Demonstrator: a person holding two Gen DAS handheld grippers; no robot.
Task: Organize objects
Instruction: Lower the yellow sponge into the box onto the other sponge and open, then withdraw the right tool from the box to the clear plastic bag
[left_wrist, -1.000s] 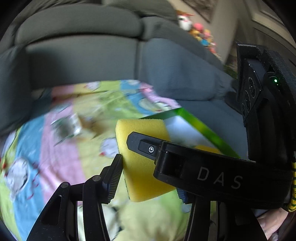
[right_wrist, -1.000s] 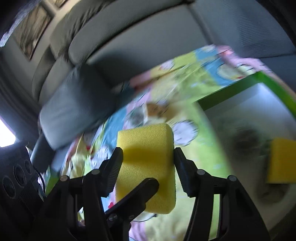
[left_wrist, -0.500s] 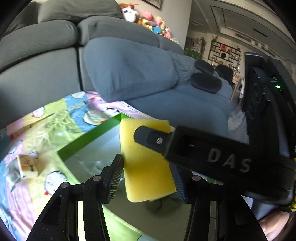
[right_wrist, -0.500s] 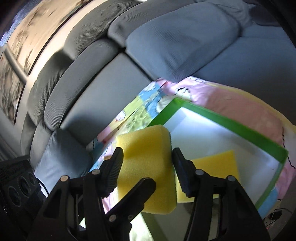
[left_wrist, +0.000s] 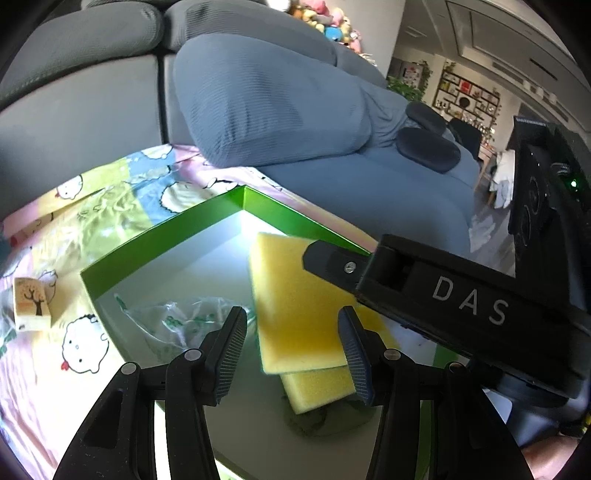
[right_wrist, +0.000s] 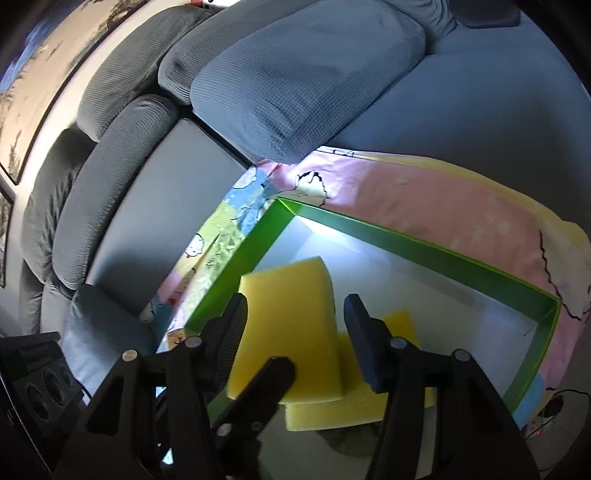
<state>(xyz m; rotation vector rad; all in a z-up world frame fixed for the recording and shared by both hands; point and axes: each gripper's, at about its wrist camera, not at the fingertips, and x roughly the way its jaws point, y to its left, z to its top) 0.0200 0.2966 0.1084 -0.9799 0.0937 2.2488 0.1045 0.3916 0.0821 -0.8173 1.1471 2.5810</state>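
Note:
A green-walled box (left_wrist: 162, 236) with a white floor sits on the cartoon blanket (left_wrist: 44, 354); it also shows in the right wrist view (right_wrist: 424, 245). A yellow sponge (left_wrist: 299, 310) sits between the spread fingers of both grippers, above a second yellow sponge (left_wrist: 317, 387) lying in the box. In the right wrist view the upper sponge (right_wrist: 291, 332) leans over the lower sponge (right_wrist: 369, 398). My left gripper (left_wrist: 293, 350) is open. My right gripper (right_wrist: 295, 332) is open too; its body crosses the left wrist view.
A crumpled clear plastic bag (left_wrist: 177, 325) lies in the box's left part. A small tree-printed block (left_wrist: 31, 308) lies on the blanket left of the box. Grey sofa cushions (left_wrist: 266, 107) rise behind.
Both grippers carried the sponge from over the blanket to over the box, then opened; the sponge now sits loose over the second sponge.

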